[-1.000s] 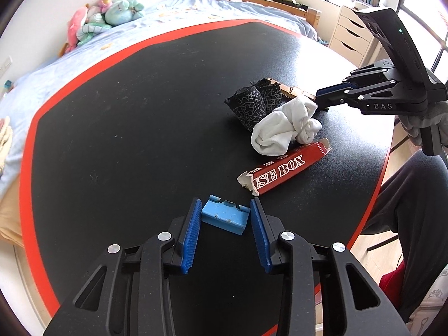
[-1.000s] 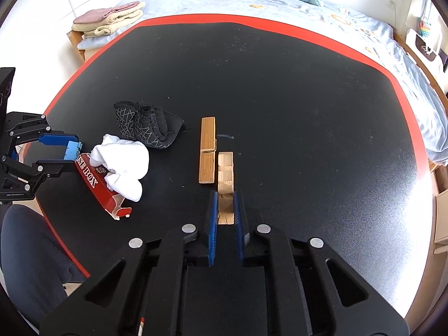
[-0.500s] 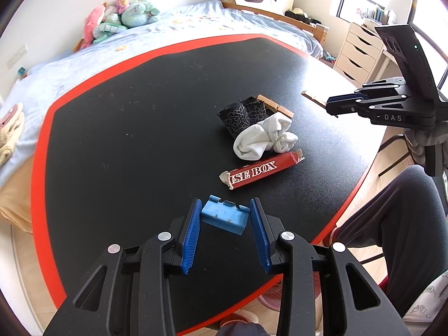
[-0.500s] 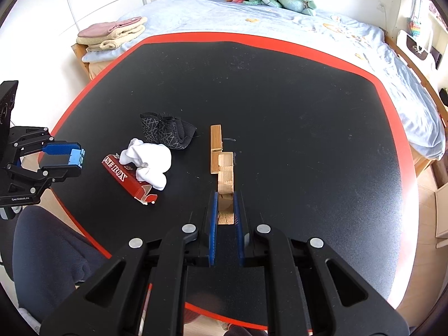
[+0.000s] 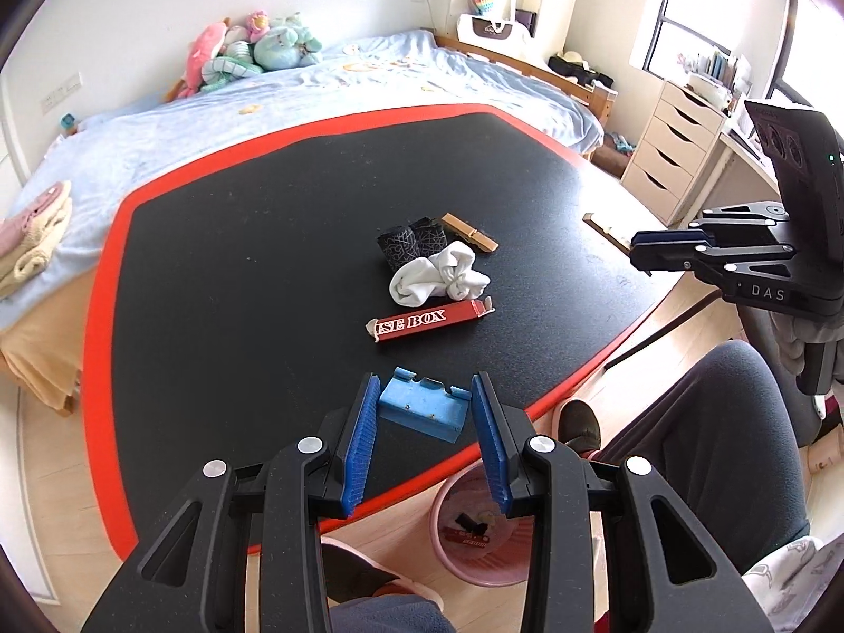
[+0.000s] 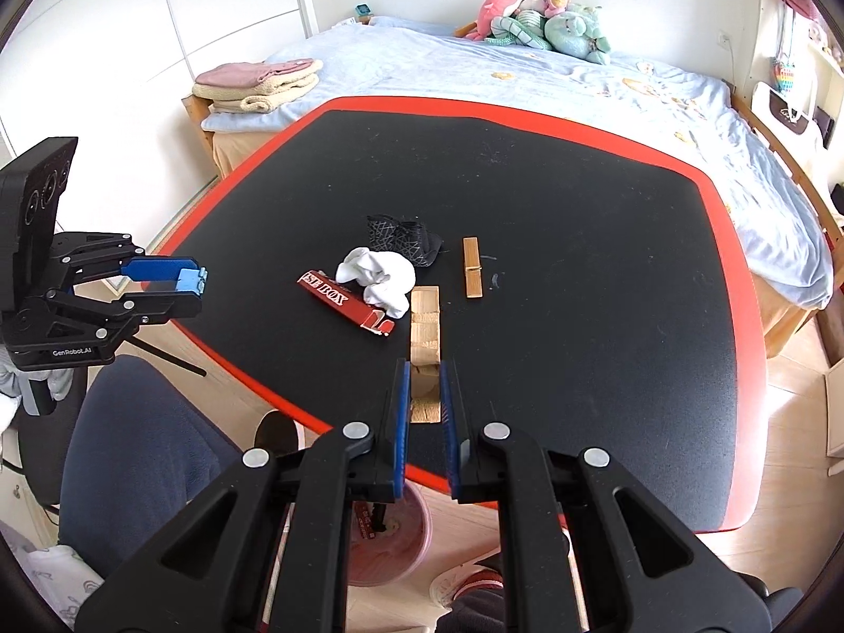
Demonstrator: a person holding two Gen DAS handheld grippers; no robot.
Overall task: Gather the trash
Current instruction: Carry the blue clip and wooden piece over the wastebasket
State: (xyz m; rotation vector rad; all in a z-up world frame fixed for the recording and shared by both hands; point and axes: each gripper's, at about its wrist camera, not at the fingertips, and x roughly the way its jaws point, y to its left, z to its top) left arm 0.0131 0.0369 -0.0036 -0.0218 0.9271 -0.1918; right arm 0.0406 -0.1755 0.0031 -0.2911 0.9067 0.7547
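My left gripper is shut on a blue block and holds it high over the table's near edge; it also shows in the right wrist view. My right gripper is shut on a wooden stick, lifted above the table; it shows in the left wrist view. A pink bin stands on the floor below the table edge, also in the right wrist view. On the black table lie a red box, a white sock, a black sock and a wooden clothespin.
The table has a red rim. The person's legs and shoes are by the bin. A bed with plush toys lies behind the table, a drawer unit to the right.
Both grippers have risen and drawn back from the table, carrying the blue block and the wooden stick. The bin on the floor has come into view.
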